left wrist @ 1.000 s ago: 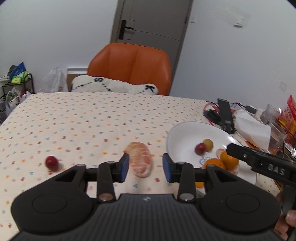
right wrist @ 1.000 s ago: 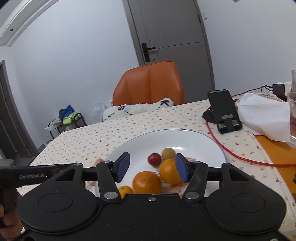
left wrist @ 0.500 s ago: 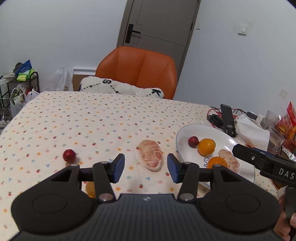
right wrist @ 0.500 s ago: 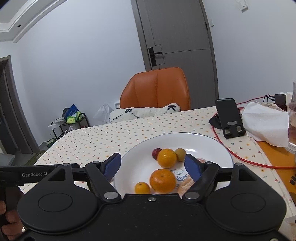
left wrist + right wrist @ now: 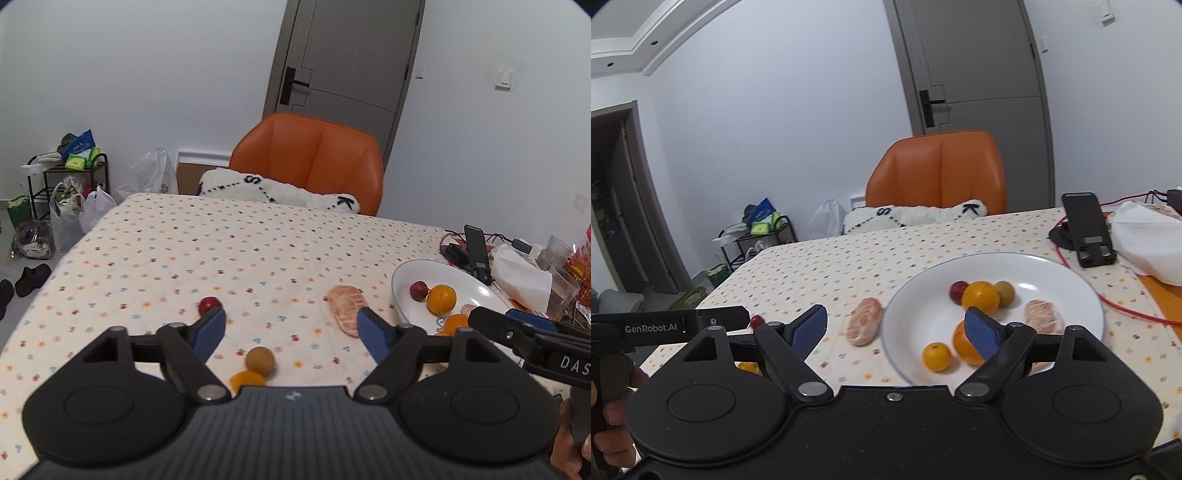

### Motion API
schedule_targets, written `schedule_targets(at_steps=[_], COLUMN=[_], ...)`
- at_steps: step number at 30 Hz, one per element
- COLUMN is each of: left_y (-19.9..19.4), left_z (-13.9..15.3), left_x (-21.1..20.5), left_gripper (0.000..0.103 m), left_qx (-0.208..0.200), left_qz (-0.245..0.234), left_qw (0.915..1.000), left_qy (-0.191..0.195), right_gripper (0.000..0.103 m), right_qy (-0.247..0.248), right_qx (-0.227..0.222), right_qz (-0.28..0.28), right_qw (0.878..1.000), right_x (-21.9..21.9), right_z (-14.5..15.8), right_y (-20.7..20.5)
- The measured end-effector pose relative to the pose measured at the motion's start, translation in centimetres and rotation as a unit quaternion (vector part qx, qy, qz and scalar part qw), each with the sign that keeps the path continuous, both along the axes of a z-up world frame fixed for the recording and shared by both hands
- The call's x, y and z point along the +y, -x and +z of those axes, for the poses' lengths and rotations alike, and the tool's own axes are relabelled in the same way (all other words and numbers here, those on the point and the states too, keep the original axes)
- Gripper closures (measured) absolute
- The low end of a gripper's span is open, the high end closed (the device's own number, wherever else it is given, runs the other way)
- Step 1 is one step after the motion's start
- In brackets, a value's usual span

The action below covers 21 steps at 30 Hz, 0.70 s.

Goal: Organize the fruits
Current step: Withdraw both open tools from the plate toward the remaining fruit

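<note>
A white plate [image 5: 1071,273] [image 5: 402,275] holds two oranges [image 5: 980,295], a small orange [image 5: 936,356], a red fruit [image 5: 957,290], a green-brown fruit [image 5: 1005,291] and a peeled citrus piece [image 5: 1043,316]. On the cloth lie another peeled citrus piece [image 5: 347,308] [image 5: 864,325], a red fruit [image 5: 208,304], a brown round fruit [image 5: 260,361] and a small orange [image 5: 247,380]. My left gripper [image 5: 291,332] is open above the cloth, nothing between its fingers. My right gripper [image 5: 897,330] is open over the plate's near left rim, empty.
An orange chair [image 5: 310,166] with a white cushion [image 5: 280,190] stands at the table's far edge. A phone stand [image 5: 1087,229], red cable [image 5: 1123,308], tissue [image 5: 1148,240] and glasses [image 5: 557,254] crowd the right side. A shelf and bags [image 5: 59,199] sit on the floor at left.
Both grippers have drawn back and up from the fruit and opened wider. More of the table shows, including the brown fruit and small orange near the left gripper.
</note>
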<state>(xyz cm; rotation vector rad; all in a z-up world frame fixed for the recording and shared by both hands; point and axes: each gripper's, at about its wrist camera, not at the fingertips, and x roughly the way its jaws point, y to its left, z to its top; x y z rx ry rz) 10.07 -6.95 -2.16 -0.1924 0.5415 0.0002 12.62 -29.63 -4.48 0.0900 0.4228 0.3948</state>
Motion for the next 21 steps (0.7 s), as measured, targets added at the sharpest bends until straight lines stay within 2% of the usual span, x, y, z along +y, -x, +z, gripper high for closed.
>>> schedule_targets(at_steps=[7, 14, 21], left_y=[1.6, 2.6, 2.6], left_z=[-0.2, -0.7, -1.8], left_x=[1.1, 1.9, 2.5], left_gripper=[0.018, 0.018, 0.018], left_qx=[-0.005, 0.003, 0.013], left_qz=[0.011, 0.019, 0.015], left_qw=[0.9999, 0.9998, 0.9998], left_qy=[-0.006, -0.011, -0.003], right_gripper=[0.014, 0.004, 0.004], right_qy=[0.003, 0.0, 0.003], right_qx=[0.005, 0.015, 0.026], right_qz=[0.018, 0.035, 0.047], right_qw=[1.0, 0.999, 0.999], right_x=[1.3, 2.4, 3.3], right_z=[-0.5, -0.8, -1.4], right_y=[0.7, 1.0, 0.9])
